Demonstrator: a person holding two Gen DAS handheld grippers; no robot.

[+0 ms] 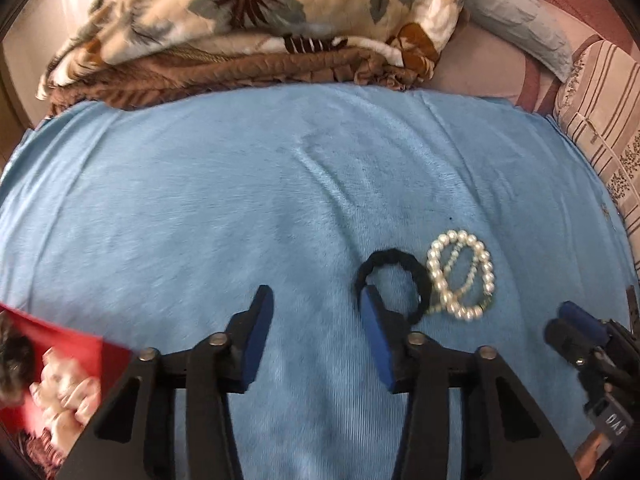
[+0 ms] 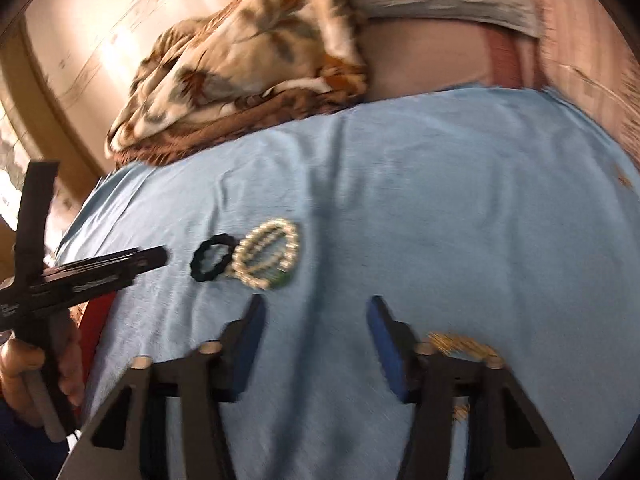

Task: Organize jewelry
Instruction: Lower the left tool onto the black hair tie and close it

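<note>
A black beaded bracelet lies on the blue cloth, touching a white pearl bracelet to its right. My left gripper is open and empty; its right fingertip overlaps the black bracelet's left edge. In the right wrist view both bracelets, black and pearl, lie ahead and left of my right gripper, which is open and empty. A gold piece shows partly behind the right finger. The left gripper's body shows at the left; the right gripper at the left view's right edge.
A red box with a picture sits at the near left. A folded floral blanket and pillows bound the cloth's far side. A striped pillow lies at the right.
</note>
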